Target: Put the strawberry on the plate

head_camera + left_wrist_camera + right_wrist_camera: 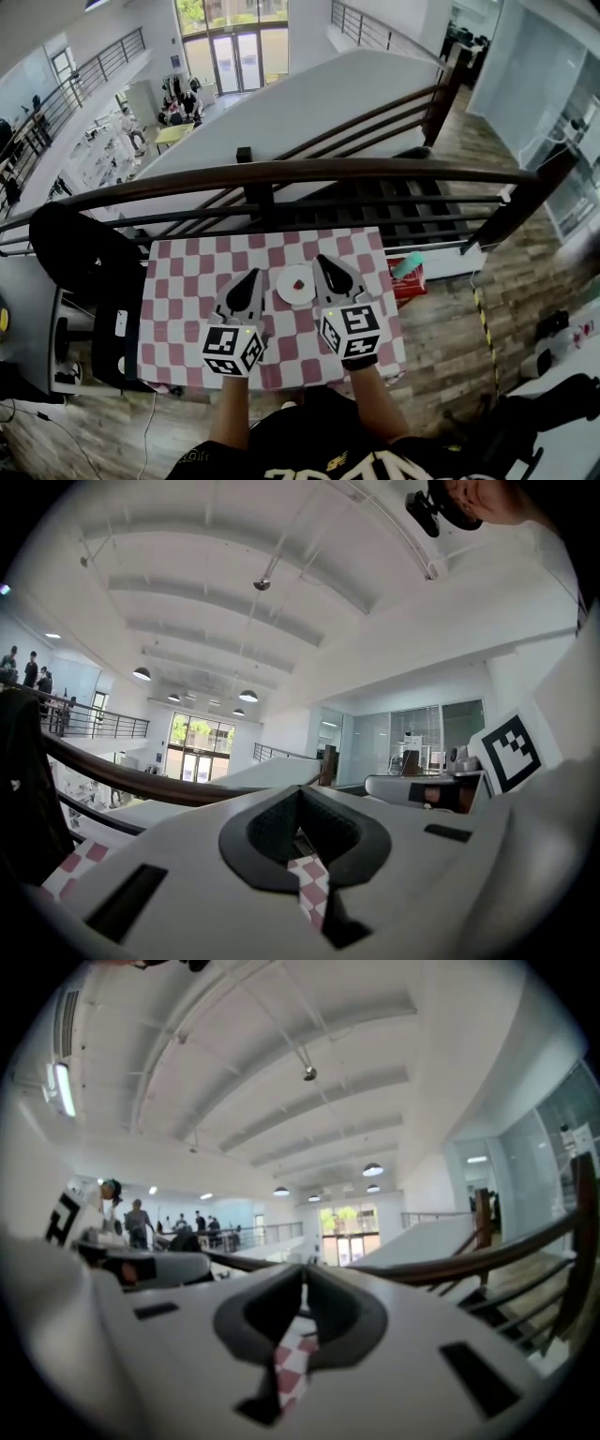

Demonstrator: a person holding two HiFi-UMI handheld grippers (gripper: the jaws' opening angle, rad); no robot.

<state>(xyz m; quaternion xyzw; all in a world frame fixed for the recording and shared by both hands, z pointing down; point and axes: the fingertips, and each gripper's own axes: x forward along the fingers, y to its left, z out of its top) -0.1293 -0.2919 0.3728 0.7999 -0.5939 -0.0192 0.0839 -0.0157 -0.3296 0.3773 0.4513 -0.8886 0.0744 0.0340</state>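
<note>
In the head view a white plate (285,293) lies near the middle of the red-and-white checkered table (183,309), and a small red strawberry (298,284) rests on it. My left gripper (255,274) is held above the table just left of the plate, my right gripper (322,259) just right of it. Both point away from me, roughly level. In the left gripper view the left gripper (301,791) has its jaws together with nothing between them. The right gripper (304,1267) looks the same in the right gripper view, shut and empty. Neither touches the plate.
A dark handrail (281,173) runs across just beyond the table's far edge, with a stairwell behind it. A black chair (75,253) stands at the table's left. A red box (410,281) with a teal item sits on the floor at the right.
</note>
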